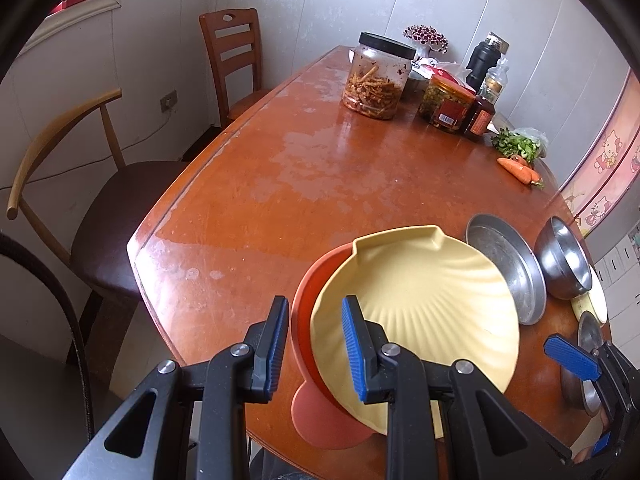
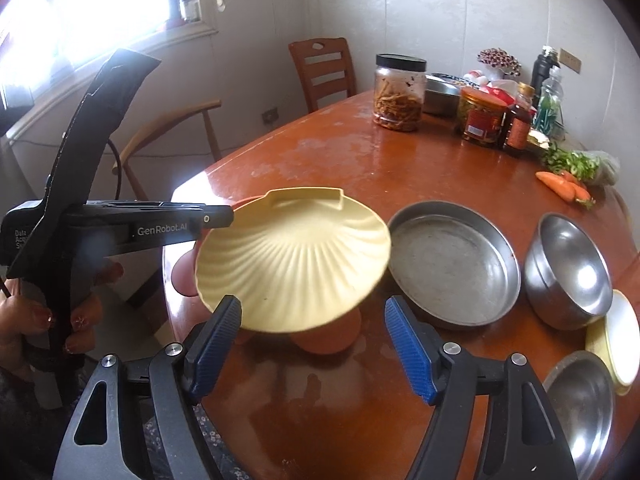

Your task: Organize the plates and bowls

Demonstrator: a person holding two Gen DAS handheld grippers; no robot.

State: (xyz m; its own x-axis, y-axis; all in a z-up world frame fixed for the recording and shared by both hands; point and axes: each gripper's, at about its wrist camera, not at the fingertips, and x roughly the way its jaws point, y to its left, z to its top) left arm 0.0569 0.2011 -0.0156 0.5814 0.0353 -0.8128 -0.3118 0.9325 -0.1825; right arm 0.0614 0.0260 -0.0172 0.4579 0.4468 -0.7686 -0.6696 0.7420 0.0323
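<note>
A yellow shell-shaped plate [image 1: 420, 304] [image 2: 296, 260] lies tilted over an orange shell-shaped plate [image 1: 316, 420] [image 2: 324, 340] near the table's front edge. My left gripper [image 1: 316, 308] [image 2: 218, 216] is shut on the yellow plate's left rim. Whether the orange rim is pinched too I cannot tell. My right gripper [image 2: 313, 308] [image 1: 580, 396] stands open at the yellow plate's near edge, and its pads do not press on it. To the right sit a round steel pan [image 2: 452, 264] [image 1: 508, 268] and a steel bowl [image 2: 568, 272] [image 1: 564, 256].
Another steel bowl [image 2: 580, 400] and a pale plate [image 2: 616, 336] sit at the near right. Jars [image 1: 376, 80], bottles [image 1: 480, 112], greens and carrots [image 1: 520, 168] crowd the far end of the table [image 1: 320, 184]. Two chairs [image 1: 92, 208] stand along its left side.
</note>
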